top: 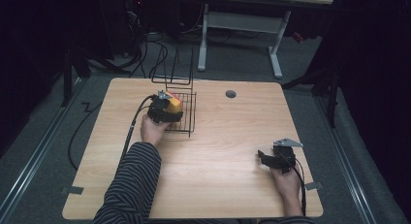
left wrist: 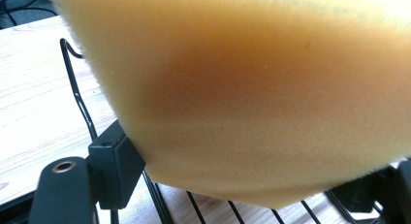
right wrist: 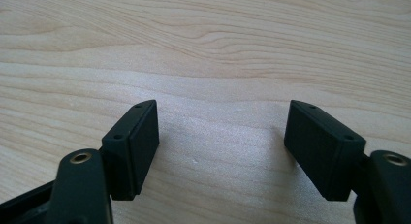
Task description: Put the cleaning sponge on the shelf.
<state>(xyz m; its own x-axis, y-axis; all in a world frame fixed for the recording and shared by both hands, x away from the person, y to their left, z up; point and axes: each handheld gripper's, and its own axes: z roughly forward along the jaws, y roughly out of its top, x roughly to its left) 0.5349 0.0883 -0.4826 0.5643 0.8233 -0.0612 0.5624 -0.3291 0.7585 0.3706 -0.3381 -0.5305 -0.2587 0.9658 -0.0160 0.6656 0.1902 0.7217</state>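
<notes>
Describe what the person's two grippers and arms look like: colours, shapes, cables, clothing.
The left gripper and the right gripper are black, each with two blocky rectangular jaws on arms with a brass-ringed hole. A grey three-cornered plate tops each. A black cable trails from the left one, another from the right. The left forearm wears a dark sleeve with thin pale stripes.

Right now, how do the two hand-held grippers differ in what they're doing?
The left gripper sits at the black wire rack with a yellow sponge between its jaws; the right gripper has nothing between its jaws. The left jaws pinch close on the sponge; the right jaws stand wide apart. The left is over the rack's bars; the right lies low over the bare wooden table. Both have black jaws.
</notes>
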